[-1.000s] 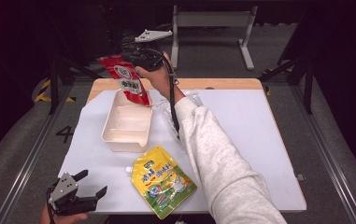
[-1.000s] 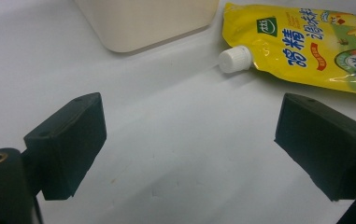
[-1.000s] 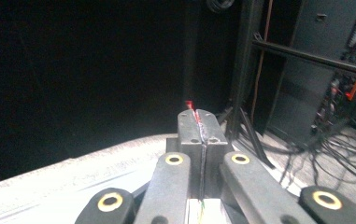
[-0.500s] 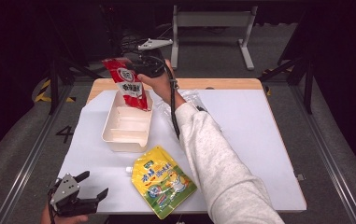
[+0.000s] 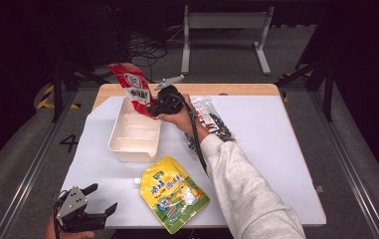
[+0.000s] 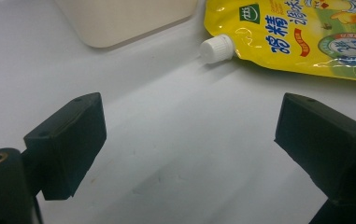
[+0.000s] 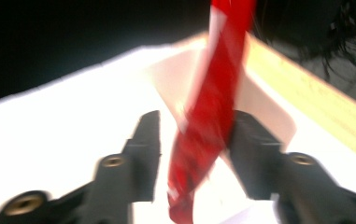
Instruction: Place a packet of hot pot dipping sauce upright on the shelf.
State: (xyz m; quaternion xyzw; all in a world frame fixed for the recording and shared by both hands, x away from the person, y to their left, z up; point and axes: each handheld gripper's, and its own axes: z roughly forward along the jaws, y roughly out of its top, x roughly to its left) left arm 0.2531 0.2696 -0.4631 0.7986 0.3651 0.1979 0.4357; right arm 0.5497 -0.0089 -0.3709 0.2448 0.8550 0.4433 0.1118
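Above the white bin [image 5: 135, 132] at upper left, the right gripper [image 5: 153, 107] pinches the red packet [image 5: 131, 87], which it should lower squarely before letting go; the left gripper [image 5: 102, 199] rests wide open.

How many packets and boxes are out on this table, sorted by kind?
Sealed food pouches: 3 (flat red packet, yellow spouted pouch, clear bag of dark pieces)
Cream plastic trays with compartments: 1
Total: 4
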